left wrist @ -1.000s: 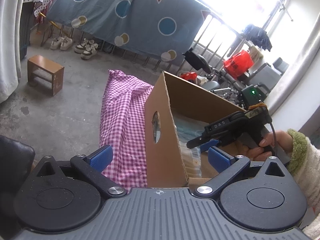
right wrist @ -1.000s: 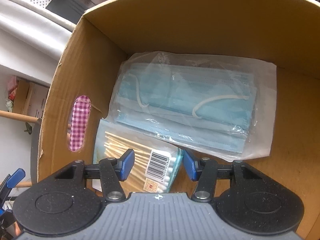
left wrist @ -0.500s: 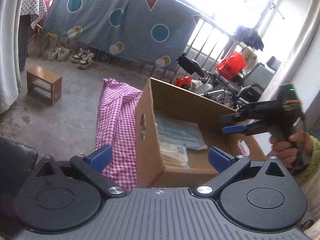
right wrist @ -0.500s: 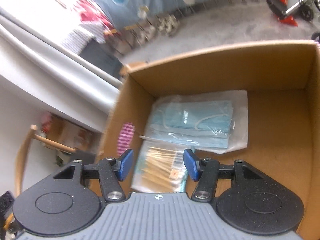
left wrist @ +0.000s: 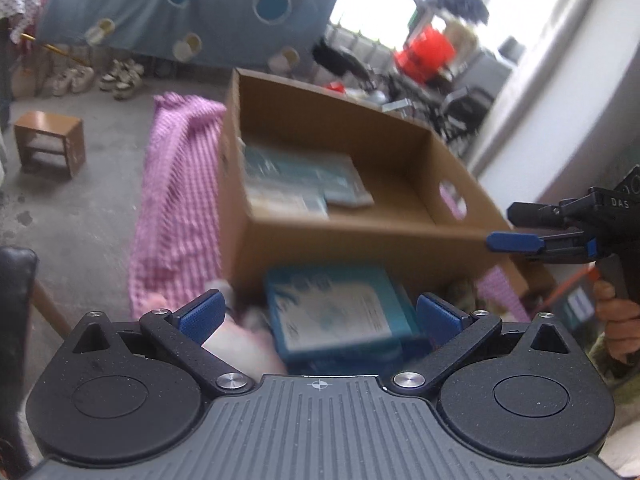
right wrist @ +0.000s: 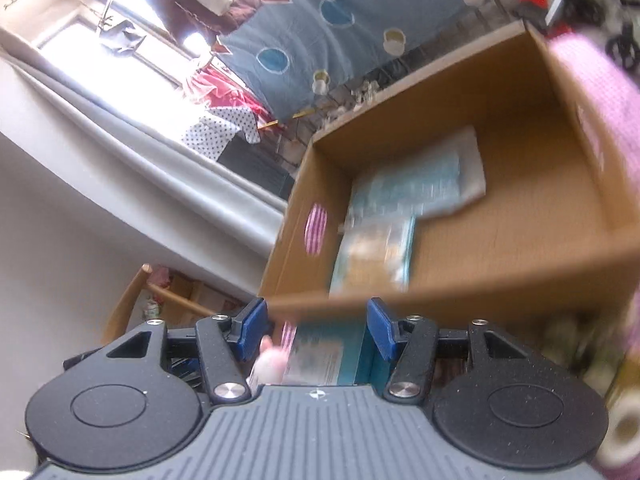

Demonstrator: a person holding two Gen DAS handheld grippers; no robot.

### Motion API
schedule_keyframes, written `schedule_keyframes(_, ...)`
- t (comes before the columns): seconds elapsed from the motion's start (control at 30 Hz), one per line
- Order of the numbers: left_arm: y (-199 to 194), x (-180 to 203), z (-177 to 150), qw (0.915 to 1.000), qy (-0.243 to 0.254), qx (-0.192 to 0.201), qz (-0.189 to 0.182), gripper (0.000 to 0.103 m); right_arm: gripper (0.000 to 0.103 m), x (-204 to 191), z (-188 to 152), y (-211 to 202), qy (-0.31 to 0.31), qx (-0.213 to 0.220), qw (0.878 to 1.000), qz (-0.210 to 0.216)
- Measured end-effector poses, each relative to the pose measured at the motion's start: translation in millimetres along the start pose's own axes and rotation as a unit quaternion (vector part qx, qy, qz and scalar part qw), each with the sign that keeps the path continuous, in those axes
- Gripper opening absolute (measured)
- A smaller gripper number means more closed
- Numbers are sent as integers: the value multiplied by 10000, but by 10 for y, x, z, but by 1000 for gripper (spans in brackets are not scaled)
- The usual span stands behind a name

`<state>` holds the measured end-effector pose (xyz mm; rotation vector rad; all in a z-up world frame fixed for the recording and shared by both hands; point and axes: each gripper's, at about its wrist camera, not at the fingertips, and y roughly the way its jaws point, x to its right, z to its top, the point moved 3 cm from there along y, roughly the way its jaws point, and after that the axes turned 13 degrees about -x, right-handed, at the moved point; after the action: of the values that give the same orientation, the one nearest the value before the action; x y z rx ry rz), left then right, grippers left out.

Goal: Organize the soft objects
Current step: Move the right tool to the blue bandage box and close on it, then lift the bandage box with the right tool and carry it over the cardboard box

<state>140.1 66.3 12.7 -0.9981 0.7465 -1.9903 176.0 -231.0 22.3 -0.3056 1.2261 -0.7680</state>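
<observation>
Both hands have pulled back from the cardboard box (left wrist: 360, 236): a second ago the right gripper (right wrist: 316, 328) was down inside it over the packets, and now it sits outside the near wall, seen at the right edge of the left wrist view (left wrist: 516, 242).

Biggest thing in play, the box fills the middle of both views, open at the top, standing on the pink checked cloth (left wrist: 176, 216). Inside, against its left wall, lies the clear bag of blue face masks (left wrist: 296, 172), and the cotton swab packet (right wrist: 376, 252) just in front of it, both smeared by motion blur.

Outside the box, low in the left wrist frame, a blue packet with a white label (left wrist: 340, 312) lies directly ahead of the left gripper (left wrist: 320, 316), between its blue pads in the picture, though the pads are not pressing on it. Its lower edge is cut off by the gripper body. A small pink soft thing (right wrist: 272, 364) peeks up beside it, possibly a plush toy; too blurred to call.

Left jaws spread wide and empty. Right jaws about half apart, nothing held.
</observation>
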Motion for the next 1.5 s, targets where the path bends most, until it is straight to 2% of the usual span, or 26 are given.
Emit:
schedule_keyframes(0.23,290,251,-251,9975,511,-478,33,102,57,-16,-356,415,56,-81,9999,-112)
schedule_keyframes(0.43,481,369,-299,9926,873,-585,610,102,53,-49,-371,628,-59,-100,9991,-411)
schedule_keyframes(0.73,696,382,-286,9857,1118,-750,1017,102,48,-31,-349,922,-205,-426,9955,-820)
schedule_keyframes(1.07,849,405,-295,9853,1104,-911,936,103,49,9,-341,1017,-241,-535,9945,-872)
schedule_keyframes(1.5,716,538,-316,9838,1201,-695,1131,103,48,-84,-418,903,-329,-456,9952,-795)
